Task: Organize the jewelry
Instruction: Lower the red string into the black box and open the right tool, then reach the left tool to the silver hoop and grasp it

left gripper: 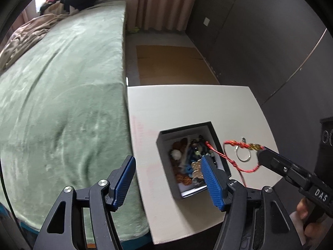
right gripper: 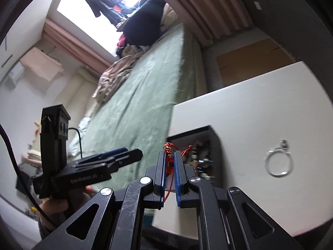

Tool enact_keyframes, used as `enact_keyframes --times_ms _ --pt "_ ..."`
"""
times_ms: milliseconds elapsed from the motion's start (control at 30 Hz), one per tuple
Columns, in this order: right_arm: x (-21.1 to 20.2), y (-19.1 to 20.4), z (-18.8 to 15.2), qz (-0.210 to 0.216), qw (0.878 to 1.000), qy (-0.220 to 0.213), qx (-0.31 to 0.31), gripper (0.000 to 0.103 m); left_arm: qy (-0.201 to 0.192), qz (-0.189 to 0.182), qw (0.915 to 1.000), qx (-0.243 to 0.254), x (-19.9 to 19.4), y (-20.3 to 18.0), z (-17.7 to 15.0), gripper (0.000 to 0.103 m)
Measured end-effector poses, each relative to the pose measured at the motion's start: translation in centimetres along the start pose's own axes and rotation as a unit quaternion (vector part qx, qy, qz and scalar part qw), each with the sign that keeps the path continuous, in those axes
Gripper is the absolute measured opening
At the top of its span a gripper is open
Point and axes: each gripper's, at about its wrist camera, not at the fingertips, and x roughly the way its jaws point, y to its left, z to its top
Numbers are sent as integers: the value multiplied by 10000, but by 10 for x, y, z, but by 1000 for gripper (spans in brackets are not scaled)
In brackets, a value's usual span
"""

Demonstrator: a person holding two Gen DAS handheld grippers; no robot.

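Note:
A black open box (left gripper: 216,137) full of mixed jewelry (left gripper: 188,162) stands on a white table (left gripper: 187,104). My right gripper (right gripper: 170,156) is shut on a red cord bracelet with gold beads (left gripper: 241,145), held above the table right of the box; its cord trails into the box. In the right wrist view the bracelet (right gripper: 168,152) sits between the blue pads. A silver ring bracelet (left gripper: 243,152) lies on the table right of the box and also shows in the right wrist view (right gripper: 278,162). My left gripper (left gripper: 168,164) is open and empty, above the box's near left side.
A bed with a green blanket (left gripper: 62,93) runs along the table's left edge. A flat piece of cardboard (left gripper: 172,64) lies on the floor beyond the table. Dark wardrobe doors (left gripper: 260,41) stand on the right. Pink curtains (left gripper: 164,2) hang at the back.

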Motion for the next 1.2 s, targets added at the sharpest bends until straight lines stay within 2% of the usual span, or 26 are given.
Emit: enact_keyframes --times_ms 67,100,133,200,267,367,433,500,833,933,1200 --pt "10 2 2 291 9996 22 41 10 -36 66 10000 -16 -5 3 0 66" --pt "18 1 3 308 9994 129 78 22 -53 70 10000 -27 -7 4 0 66" --pt "26 0 4 278 9991 265 151 46 -76 73 9999 -36 -9 5 0 66" --pt "32 -8 1 133 9989 310 324 63 -110 93 9999 5 -13 3 -1 66" --pt "29 -13 -1 -94 9989 275 379 63 -130 106 9998 66 -15 1 -1 66" --pt "19 -19 0 -162 9987 213 435 64 -199 100 9997 107 -15 -6 0 66" --pt "8 -22 2 -316 9986 82 424 76 -234 78 9996 121 -14 -11 0 66" --pt "-4 -30 3 -393 9980 -54 487 79 -221 21 9996 180 -11 -20 1 66" --pt "-59 -79 6 -807 9927 -314 838 79 -95 -206 9977 631 10 -75 6 66" --pt "-68 -92 4 -1016 9903 -223 925 79 -42 -263 9964 801 18 -92 7 66" --pt "-81 -119 0 -1211 9867 -96 1083 79 214 -399 9929 1102 47 -134 8 66"
